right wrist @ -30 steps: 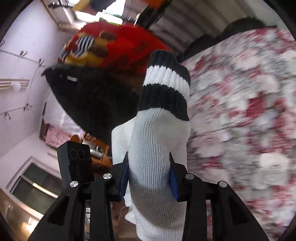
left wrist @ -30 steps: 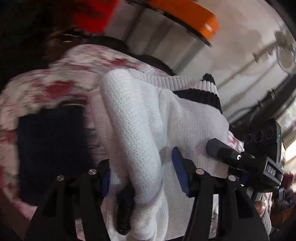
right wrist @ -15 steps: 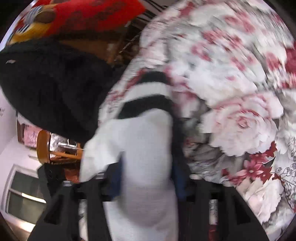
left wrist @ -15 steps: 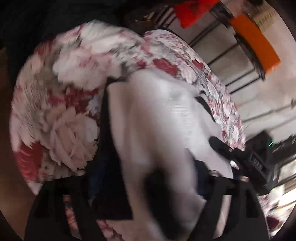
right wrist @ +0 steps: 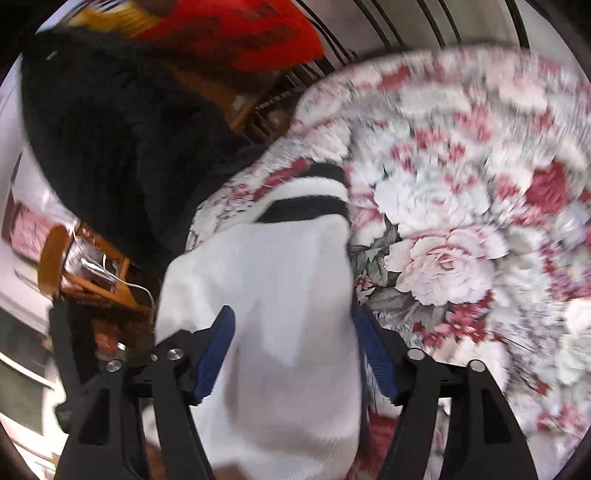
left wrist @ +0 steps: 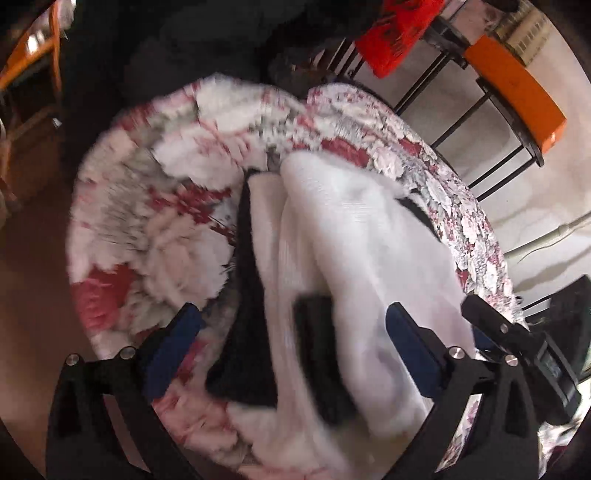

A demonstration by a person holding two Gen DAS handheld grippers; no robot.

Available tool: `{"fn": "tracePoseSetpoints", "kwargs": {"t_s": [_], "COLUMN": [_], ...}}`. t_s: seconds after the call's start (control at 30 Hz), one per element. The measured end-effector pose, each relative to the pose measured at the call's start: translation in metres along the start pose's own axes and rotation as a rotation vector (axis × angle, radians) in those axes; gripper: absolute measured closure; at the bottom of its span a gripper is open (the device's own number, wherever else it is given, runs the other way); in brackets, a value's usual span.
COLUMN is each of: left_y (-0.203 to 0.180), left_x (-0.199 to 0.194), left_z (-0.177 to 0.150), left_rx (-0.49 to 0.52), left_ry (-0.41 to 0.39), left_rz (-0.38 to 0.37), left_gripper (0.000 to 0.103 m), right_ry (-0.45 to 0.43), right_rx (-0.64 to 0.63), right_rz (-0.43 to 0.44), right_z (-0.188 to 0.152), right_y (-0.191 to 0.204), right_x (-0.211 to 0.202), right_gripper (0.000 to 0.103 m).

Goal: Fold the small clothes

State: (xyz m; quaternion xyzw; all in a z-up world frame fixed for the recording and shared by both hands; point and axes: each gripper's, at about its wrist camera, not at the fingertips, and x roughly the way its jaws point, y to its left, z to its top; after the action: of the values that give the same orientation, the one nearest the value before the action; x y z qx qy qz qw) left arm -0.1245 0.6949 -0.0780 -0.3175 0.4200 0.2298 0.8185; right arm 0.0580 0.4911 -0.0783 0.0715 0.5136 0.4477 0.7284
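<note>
Around us we see a floral cloth (right wrist: 461, 229), a black garment (right wrist: 110, 129) far left and a red one (right wrist: 240, 33) beyond. The white knit garment (right wrist: 266, 295) lies on the cloth, long axis running near to far, striped cuff far. Both the left gripper (left wrist: 291, 332) and the right gripper (right wrist: 295, 343) have just been opening — jaws apart, knit between them, edges blurred.

Both grippers release the white sweater

The left gripper (left wrist: 291, 332) and right gripper (right wrist: 291, 343) have just been opening; the white knit sweater (left wrist: 369, 236), earlier pinched and lifted, now lies on the floral cloth (left wrist: 147, 229) between parted pads
</note>
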Motion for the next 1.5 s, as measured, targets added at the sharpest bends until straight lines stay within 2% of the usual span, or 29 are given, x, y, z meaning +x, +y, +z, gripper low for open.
{"fn": "tracePoseSetpoints", "kwargs": {"t_s": [0.13, 0.23, 0.37, 0.43, 0.53, 0.63, 0.8, 1.07, 1.5], "left_y": [-0.020, -0.036, -0.050, -0.060, -0.077, -0.091, -0.104, -0.112, -0.120], "left_x": [-0.039, -0.051, -0.073, -0.084, -0.097, -0.109, -0.124, -0.125, -0.131], "left_z": [-0.023, -0.044, -0.072, -0.083, -0.092, -0.096, -0.096, -0.096, -0.098], "left_rx": [0.061, 0.094, 0.094, 0.099, 0.138, 0.172, 0.175, 0.169, 0.151], "left_ry": [-0.082, -0.090, -0.130, -0.144, -0.161, -0.186, -0.210, -0.205, -0.223], "left_rz": [0.151, 0.272, 0.320, 0.338, 0.407, 0.453, 0.475, 0.505, 0.496], "left_gripper": [0.005, 0.005, 0.005, 0.005, 0.005, 0.005, 0.005, 0.005, 0.005], "right_ry": [-0.045, -0.056, -0.096, -0.105, -0.156, -0.193, -0.220, -0.223, -0.228], "right_rx": [-0.097, -0.166, -0.190, -0.215, -0.262, -0.275, -0.267, -0.229, -0.227], "right_rz": [-0.076, -0.143, -0.190, -0.187, -0.210, -0.194, -0.166, -0.152, -0.139], "right_z": [-0.019, -0.036, -0.054, -0.062, -0.067, -0.065, -0.062, -0.059, -0.058], "right_y": [0.020, 0.033, 0.037, 0.040, 0.047, 0.050, 0.049, 0.038, 0.035], "right_x": [-0.027, -0.046, -0.075, -0.087, -0.101, -0.114, -0.131, -0.149, -0.157], "right_gripper": [0.020, 0.013, 0.004, 0.004, 0.004, 0.004, 0.004, 0.004, 0.004]}}
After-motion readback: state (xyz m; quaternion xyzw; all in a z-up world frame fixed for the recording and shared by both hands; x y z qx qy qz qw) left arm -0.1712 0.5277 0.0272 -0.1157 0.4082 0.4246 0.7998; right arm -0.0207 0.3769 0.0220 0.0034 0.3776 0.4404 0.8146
